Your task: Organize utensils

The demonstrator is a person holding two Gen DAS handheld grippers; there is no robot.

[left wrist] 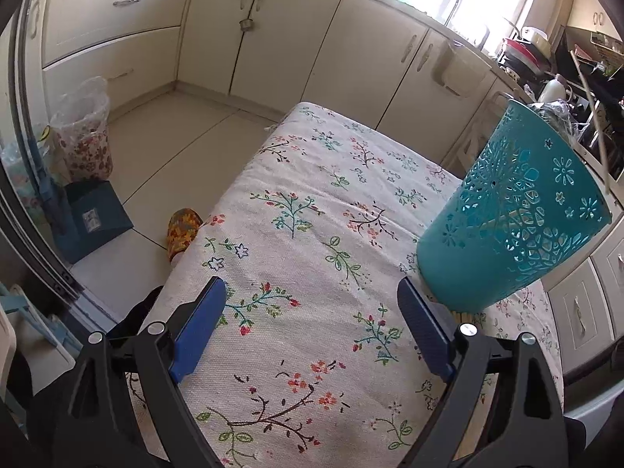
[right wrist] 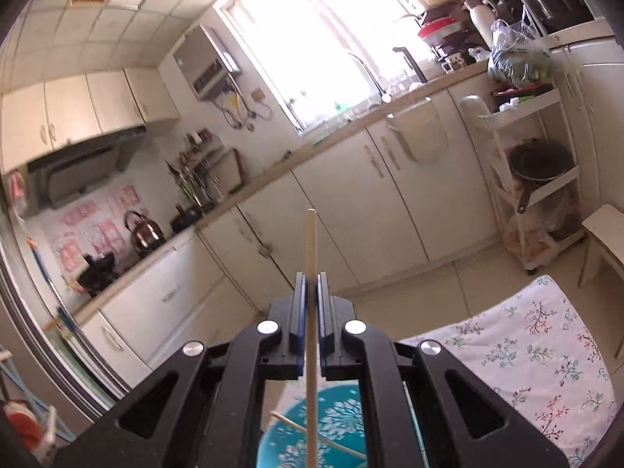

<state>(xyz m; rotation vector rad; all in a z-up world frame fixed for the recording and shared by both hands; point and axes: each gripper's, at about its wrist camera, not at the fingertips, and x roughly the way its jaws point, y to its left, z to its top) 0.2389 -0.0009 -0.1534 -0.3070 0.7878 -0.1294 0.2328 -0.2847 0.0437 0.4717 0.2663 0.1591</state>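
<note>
Step in hand: dropping one chopstick (right wrist: 311, 241) into the teal holder (left wrist: 514, 210); judged mid-task.
Right gripper (right wrist: 311, 284): clamped narrow on the chopstick, held upright above the holder's mouth, lower end pointing into it.
Left gripper (left wrist: 312, 323): jaws spread wide, holding nothing, low over the floral tablecloth (left wrist: 304, 195), just beside the holder's base.
Holder: standing on the cloth, at least one other chopstick (right wrist: 335, 442) already lying inside.
Next move calls for: lowering straight down, then opening the jaws; likely steadying the light holder against tipping.
</note>
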